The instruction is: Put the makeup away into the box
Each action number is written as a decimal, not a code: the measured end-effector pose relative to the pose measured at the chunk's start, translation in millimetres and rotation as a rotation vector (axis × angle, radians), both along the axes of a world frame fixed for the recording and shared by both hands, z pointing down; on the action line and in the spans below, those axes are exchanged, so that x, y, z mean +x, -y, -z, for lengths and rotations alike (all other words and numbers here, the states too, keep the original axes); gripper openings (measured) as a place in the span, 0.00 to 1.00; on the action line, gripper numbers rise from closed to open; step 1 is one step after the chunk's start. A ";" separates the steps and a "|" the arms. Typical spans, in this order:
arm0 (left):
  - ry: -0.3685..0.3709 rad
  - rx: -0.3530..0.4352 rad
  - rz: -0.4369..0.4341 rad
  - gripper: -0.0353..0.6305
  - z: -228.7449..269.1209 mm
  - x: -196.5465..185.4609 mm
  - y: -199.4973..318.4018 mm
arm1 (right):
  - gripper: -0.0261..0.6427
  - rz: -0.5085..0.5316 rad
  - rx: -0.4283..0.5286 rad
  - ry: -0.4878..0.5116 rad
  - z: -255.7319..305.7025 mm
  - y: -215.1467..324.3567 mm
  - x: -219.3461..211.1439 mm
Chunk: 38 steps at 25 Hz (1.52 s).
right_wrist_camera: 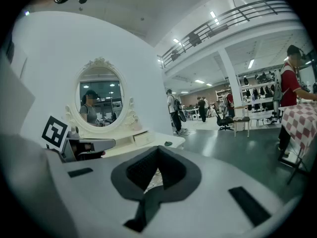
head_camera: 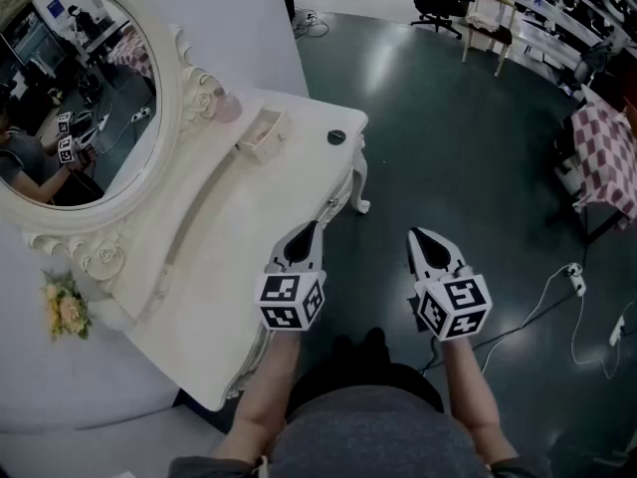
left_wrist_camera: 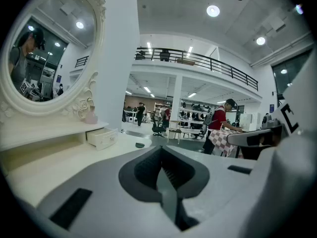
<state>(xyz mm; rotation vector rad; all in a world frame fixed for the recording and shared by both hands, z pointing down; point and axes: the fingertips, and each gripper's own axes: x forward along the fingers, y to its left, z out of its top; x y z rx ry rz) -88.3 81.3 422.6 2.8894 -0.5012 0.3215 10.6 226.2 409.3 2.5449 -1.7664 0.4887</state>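
Note:
A white dressing table (head_camera: 214, 267) stands at the left. Near its far end sits a small cream box with its drawer pulled open (head_camera: 261, 134) (left_wrist_camera: 101, 137) (right_wrist_camera: 142, 138). A small dark round compact (head_camera: 336, 137) (left_wrist_camera: 140, 145) (right_wrist_camera: 168, 144) lies on the top to the right of the box. A pink bottle (head_camera: 227, 106) (left_wrist_camera: 90, 118) stands behind the box, by the mirror frame. My left gripper (head_camera: 309, 229) (left_wrist_camera: 161, 155) hovers at the table's near right edge, shut and empty. My right gripper (head_camera: 416, 235) (right_wrist_camera: 157, 155) hangs over the floor beside it, also shut and empty. Both point towards the table's far end.
An ornate oval mirror (head_camera: 70, 108) stands along the table's left side, with a small flower bunch (head_camera: 65, 307) at its foot. To the right are dark floor, a white cable (head_camera: 557, 282), a checkered table (head_camera: 609, 157) and an office chair (head_camera: 443, 3). People stand far off.

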 end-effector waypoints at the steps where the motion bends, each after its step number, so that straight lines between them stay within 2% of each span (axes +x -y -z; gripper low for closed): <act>1: 0.000 0.002 -0.001 0.06 -0.3 2.7 -1.8 | 0.04 -0.004 0.000 -0.004 -0.2 -1.9 4.3; 7: 0.002 0.007 0.003 0.06 -0.7 16.5 -9.3 | 0.04 0.003 0.010 -0.020 2.6 -10.9 23.8; 14: 0.001 0.029 0.014 0.06 8.0 30.6 -18.2 | 0.05 0.025 0.083 -0.027 18.0 -16.7 39.9; 18: 0.008 0.027 0.024 0.06 7.1 33.7 -21.5 | 0.05 0.041 0.095 -0.019 21.5 -17.7 47.7; 27: 0.025 0.040 0.030 0.06 4.3 46.4 -9.9 | 0.20 0.082 0.090 0.007 18.0 -2.8 63.0; 38: 0.023 0.026 0.052 0.06 -8.5 82.2 50.7 | 0.27 0.105 0.056 0.019 6.2 47.3 96.5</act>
